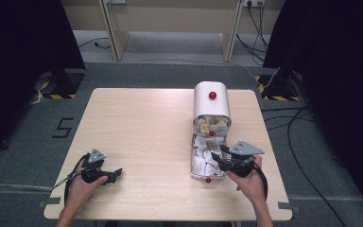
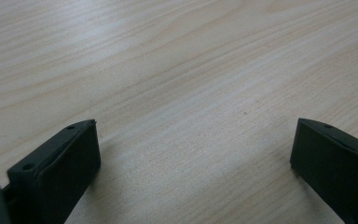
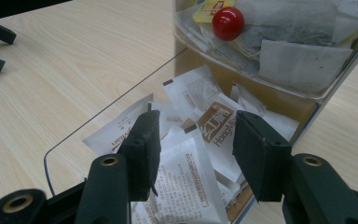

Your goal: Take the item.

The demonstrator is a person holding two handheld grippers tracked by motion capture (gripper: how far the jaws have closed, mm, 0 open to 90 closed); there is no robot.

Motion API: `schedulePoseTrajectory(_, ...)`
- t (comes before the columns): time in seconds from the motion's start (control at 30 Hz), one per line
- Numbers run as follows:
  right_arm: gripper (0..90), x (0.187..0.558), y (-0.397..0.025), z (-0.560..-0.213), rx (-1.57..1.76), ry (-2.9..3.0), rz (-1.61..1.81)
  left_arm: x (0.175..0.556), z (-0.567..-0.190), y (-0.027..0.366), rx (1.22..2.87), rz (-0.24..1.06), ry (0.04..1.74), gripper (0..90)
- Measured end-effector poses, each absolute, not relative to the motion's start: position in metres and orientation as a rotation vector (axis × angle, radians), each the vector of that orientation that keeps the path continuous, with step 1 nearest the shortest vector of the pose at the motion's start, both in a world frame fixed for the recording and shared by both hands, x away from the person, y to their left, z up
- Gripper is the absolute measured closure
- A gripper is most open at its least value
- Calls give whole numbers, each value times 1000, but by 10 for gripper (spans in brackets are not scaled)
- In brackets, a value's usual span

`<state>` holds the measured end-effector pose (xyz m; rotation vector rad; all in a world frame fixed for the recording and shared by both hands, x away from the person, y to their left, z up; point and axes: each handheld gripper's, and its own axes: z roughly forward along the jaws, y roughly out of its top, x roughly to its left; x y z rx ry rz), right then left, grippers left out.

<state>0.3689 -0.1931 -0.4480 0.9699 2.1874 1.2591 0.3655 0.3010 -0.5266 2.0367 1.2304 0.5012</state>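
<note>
I see a pale wooden table (image 1: 142, 137) on grey carpet (image 1: 170, 75). Black curtains (image 1: 19, 52) hang at both sides. Beyond the table, a light desk (image 1: 170, 19) stands against the wall, cables (image 1: 260, 28) trailing from its sockets. Yellow-and-black striped stand bases (image 1: 56, 92) flank the table's far corners. A black "5" (image 1: 64, 127) marks the floor, left.

Right claw (image 1: 220, 160) over sachets (image 1: 203, 158) in clear drawer (image 1: 194, 163); left claw (image 1: 115, 175) on bare table (image 1: 146, 132)

Sachets (image 3: 191, 154) in tray (image 3: 65, 140), right tongs (image 3: 193, 140) above.
</note>
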Motion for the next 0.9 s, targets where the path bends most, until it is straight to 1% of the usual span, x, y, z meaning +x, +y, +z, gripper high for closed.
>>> schedulePoseTrajectory(0.57, 521, 378, -184, -449, 946, 2231, 1250, 366, -527, 301, 2036, 501, 1230, 9)
schedulePoseTrajectory(0.9, 524, 384, -180, -456, 952, 2259, 1241, 366, -527, 301, 2036, 501, 1230, 9)
